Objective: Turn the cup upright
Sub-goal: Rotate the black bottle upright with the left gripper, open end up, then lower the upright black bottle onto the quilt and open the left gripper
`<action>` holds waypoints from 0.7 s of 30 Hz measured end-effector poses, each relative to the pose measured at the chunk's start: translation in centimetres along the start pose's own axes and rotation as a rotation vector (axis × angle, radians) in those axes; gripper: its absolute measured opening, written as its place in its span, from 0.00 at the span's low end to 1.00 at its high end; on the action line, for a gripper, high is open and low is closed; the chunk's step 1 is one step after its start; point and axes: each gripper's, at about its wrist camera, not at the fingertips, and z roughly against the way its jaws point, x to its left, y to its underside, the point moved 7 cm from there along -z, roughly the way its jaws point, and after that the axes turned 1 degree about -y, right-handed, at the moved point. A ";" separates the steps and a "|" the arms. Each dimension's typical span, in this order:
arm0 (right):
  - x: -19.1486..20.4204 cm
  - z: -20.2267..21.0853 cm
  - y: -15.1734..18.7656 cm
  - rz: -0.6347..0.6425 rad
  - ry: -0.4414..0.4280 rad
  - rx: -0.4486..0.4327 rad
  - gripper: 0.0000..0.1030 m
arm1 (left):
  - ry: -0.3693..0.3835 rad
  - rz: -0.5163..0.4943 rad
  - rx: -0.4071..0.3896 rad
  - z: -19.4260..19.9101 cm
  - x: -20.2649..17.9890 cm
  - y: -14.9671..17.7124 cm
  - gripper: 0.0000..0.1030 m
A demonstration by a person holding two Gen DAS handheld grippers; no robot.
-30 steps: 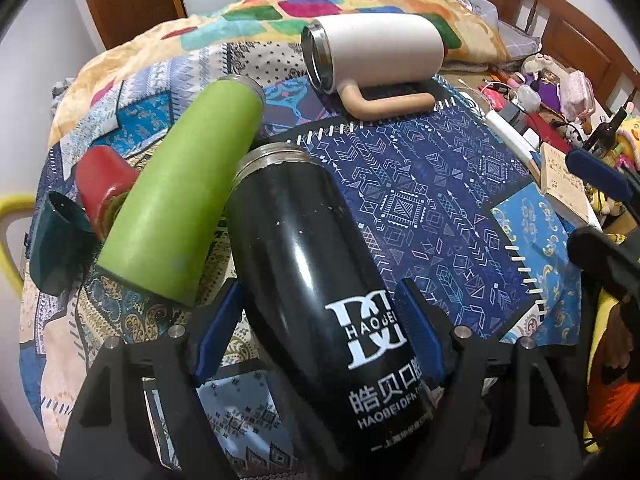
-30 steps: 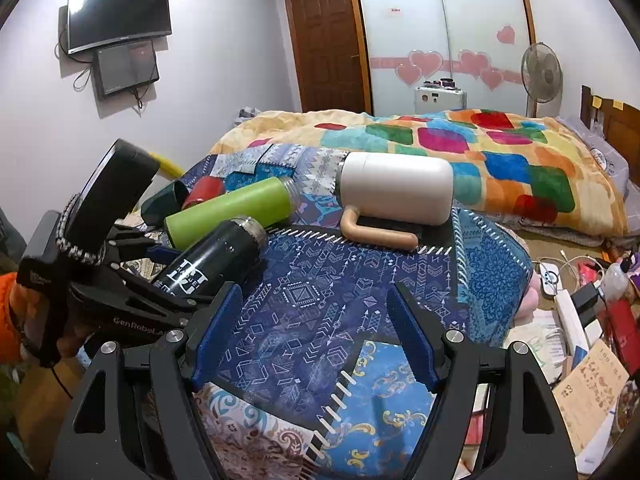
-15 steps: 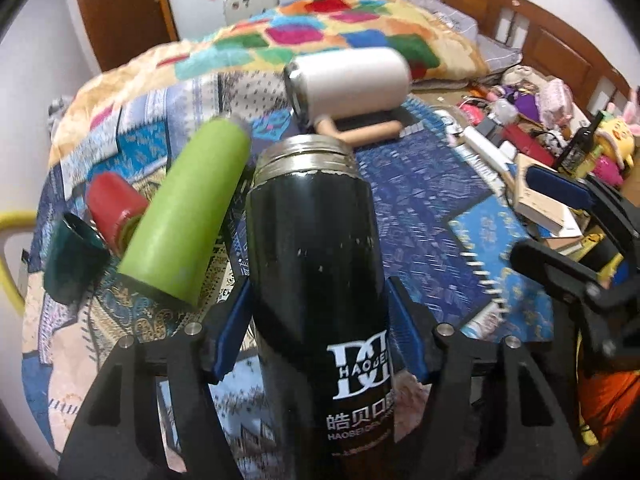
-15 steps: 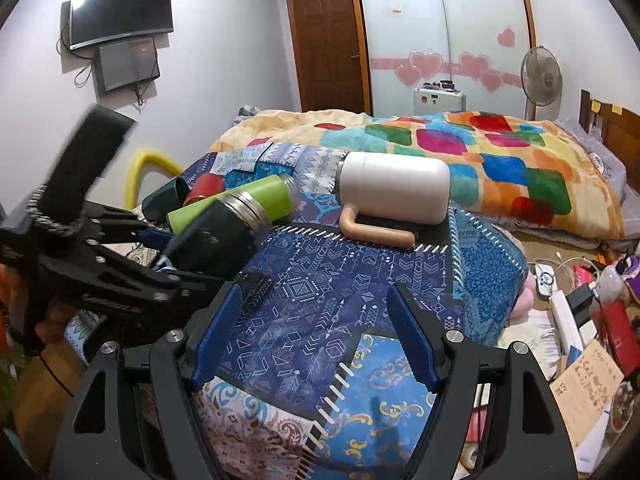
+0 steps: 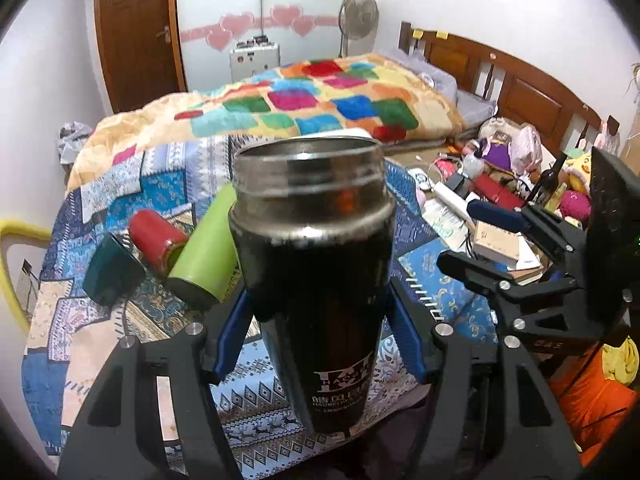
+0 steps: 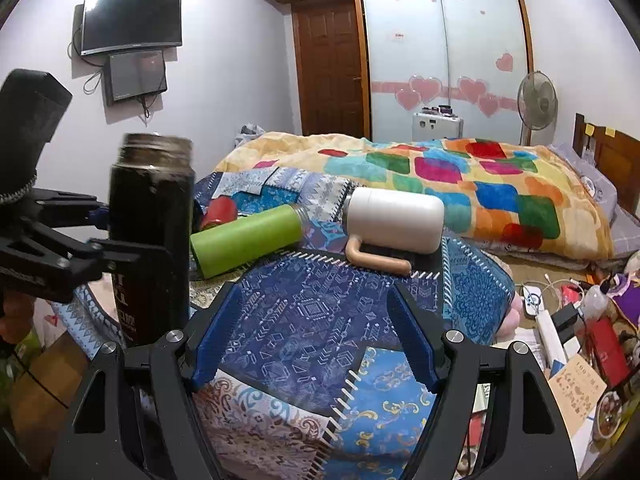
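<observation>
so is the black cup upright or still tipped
Upright: the black cup stands vertical, steel mouth on top, clamped in the left gripper.

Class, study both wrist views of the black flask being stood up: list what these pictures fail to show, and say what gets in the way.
- Base of the black flask: in the left wrist view the gripper body hides it; in the right wrist view the right gripper frame covers it, so contact with the patterned cloth is unclear.
- Flask's printed label: motion-blurred, unreadable.
- Inside of the white mug: its mouth faces away.
- Green cup: only partly seen, behind the red cup.
</observation>
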 end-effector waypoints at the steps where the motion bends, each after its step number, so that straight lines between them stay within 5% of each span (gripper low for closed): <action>1: 0.1 0.0 -0.1 0.002 0.000 -0.003 0.70 | -0.004 -0.003 -0.011 0.3 0.0 -0.2 0.62; 12: -0.3 -1.0 -0.7 0.003 0.007 -0.003 0.70 | -0.030 0.017 -0.084 0.3 1.8 -2.2 0.62; 21: -0.6 -1.5 -0.5 0.003 0.006 0.009 0.70 | -0.033 0.015 -0.063 -2.8 2.1 -1.9 0.62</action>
